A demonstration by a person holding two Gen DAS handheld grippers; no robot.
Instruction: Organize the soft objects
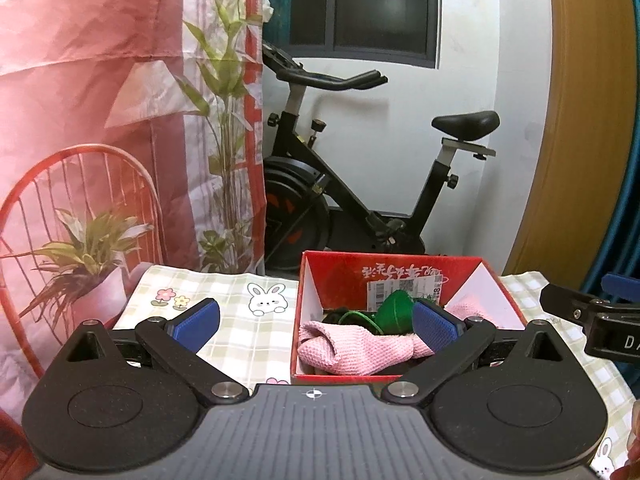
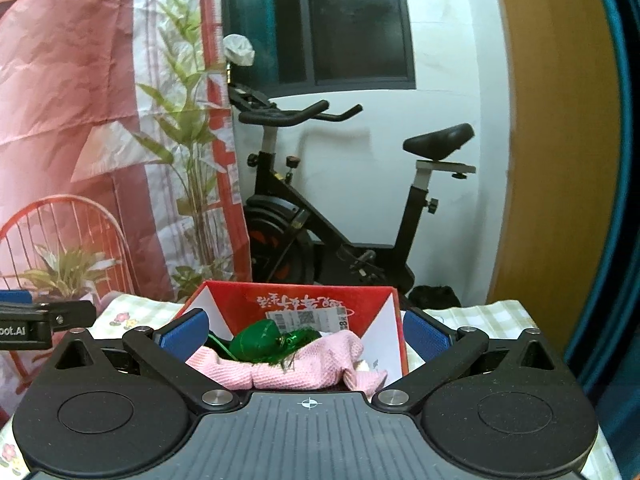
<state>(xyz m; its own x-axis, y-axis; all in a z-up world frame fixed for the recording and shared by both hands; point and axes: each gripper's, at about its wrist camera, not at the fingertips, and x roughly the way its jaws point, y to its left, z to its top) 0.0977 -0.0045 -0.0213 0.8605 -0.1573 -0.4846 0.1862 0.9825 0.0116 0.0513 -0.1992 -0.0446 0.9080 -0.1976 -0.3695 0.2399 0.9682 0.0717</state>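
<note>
A red cardboard box [image 1: 310,280] stands on the checked tablecloth [image 1: 240,320]. Inside lie a pink knitted cloth [image 1: 352,352] and a green soft toy with a green cord [image 1: 394,306]. My left gripper [image 1: 316,324] is open and empty, in front of the box's left wall. In the right wrist view the same box [image 2: 394,320], pink cloth [image 2: 304,370] and green toy [image 2: 260,344] lie between my right gripper's fingers. My right gripper [image 2: 306,334] is open and empty, just in front of the box. It also shows at the right edge of the left wrist view [image 1: 600,316].
A black exercise bike [image 1: 360,184] stands behind the table by the white wall. A pink printed curtain [image 1: 100,120] hangs at the left. A wooden panel [image 1: 580,120] is at the right. The tablecloth has rabbit and flower prints [image 1: 266,300].
</note>
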